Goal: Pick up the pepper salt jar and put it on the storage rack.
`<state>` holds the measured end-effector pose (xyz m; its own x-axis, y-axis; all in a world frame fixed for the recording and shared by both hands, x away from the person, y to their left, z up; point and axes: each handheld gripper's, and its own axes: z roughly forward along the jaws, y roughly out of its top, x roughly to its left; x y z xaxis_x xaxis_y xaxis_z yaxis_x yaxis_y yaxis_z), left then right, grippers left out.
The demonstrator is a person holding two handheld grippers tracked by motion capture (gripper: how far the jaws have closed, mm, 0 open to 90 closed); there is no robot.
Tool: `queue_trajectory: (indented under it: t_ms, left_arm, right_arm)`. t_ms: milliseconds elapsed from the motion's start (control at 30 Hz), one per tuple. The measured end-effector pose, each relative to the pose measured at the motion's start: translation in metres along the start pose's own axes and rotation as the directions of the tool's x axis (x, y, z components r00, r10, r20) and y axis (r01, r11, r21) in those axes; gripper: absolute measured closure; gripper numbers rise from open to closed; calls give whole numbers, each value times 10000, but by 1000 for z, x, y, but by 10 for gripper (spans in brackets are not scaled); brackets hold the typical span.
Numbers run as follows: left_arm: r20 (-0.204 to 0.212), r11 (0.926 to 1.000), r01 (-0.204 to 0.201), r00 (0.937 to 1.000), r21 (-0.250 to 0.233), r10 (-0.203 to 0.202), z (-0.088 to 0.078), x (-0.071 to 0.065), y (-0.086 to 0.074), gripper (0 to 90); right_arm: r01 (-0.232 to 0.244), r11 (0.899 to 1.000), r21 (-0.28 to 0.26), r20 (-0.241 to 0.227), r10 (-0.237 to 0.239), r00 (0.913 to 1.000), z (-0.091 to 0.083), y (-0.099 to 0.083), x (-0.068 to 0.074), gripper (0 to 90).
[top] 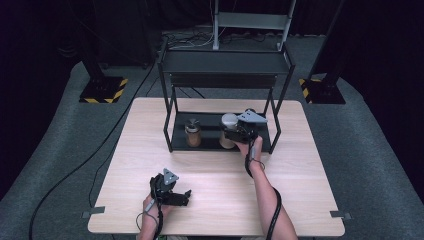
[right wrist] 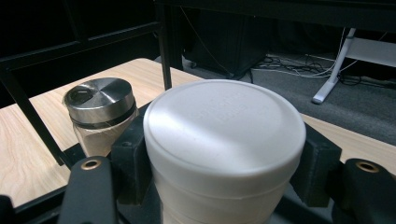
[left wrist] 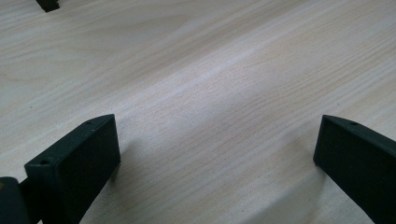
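A jar with a white lid stands on the lower shelf of a black metal rack, at its right side. My right gripper is shut on this jar, one black jaw pressed against each side below the lid. Left of it on the same shelf is a smaller jar with a silver metal lid. My left gripper rests low over the wooden table near its front edge, jaws wide open with bare wood between them.
The rack has an upper shelf above the jars and thin black posts around them. Grey carpet, cables and stand bases with yellow-black stripes lie beyond the table.
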<state>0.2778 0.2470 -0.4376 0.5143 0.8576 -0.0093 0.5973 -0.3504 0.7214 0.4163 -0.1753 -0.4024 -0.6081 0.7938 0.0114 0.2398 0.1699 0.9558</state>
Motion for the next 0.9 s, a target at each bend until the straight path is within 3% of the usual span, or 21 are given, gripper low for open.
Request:
queue_trajectory:
  t_ms: [900]
  left_arm:
    - [0, 10000, 2, 10000, -3, -2, 0, 0, 0, 0]
  right_arm:
    - [-124, 9997, 199, -119, 126, 9998, 18, 0, 1, 329]
